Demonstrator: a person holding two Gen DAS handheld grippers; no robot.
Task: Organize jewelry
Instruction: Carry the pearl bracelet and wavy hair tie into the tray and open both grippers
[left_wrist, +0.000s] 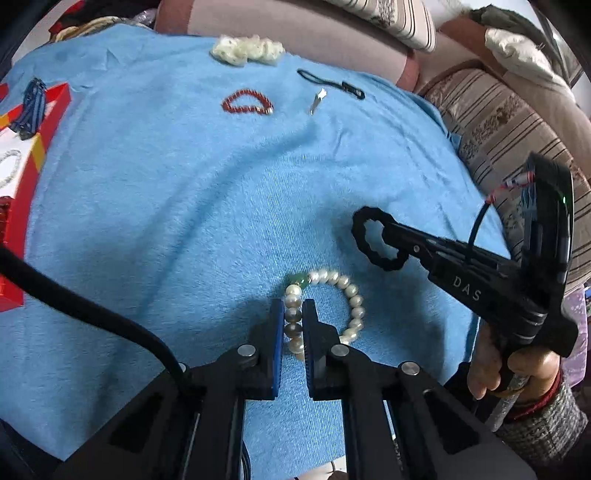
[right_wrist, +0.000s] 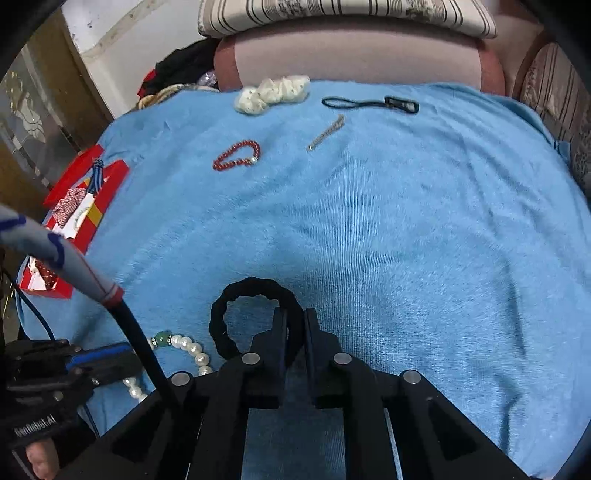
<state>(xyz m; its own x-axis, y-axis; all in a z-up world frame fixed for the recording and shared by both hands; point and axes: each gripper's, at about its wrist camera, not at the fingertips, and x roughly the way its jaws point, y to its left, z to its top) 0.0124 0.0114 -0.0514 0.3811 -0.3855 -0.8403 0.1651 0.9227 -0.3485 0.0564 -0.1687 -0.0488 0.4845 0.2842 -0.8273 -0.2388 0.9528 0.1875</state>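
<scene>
My left gripper (left_wrist: 293, 314) is shut on a white pearl bracelet (left_wrist: 347, 291) with a green bead, which lies on the blue cloth (left_wrist: 184, 203). The bracelet also shows in the right wrist view (right_wrist: 188, 347). My right gripper (right_wrist: 295, 321) is shut on a black scrunchie (right_wrist: 229, 325) and holds it just above the cloth; the scrunchie also shows in the left wrist view (left_wrist: 373, 240). A red bead bracelet (left_wrist: 247, 103) (right_wrist: 236, 155), a silver hair clip (left_wrist: 317, 101) (right_wrist: 327, 132), a black hair tie (left_wrist: 332, 83) (right_wrist: 369, 104) and a white scrunchie (left_wrist: 247, 50) (right_wrist: 273, 94) lie at the far side.
A red box (left_wrist: 29, 177) (right_wrist: 85, 206) holding several pieces of jewelry sits at the left edge of the cloth. Sofa cushions (left_wrist: 517, 122) border the far and right sides. A black cable (left_wrist: 92, 314) crosses the lower left.
</scene>
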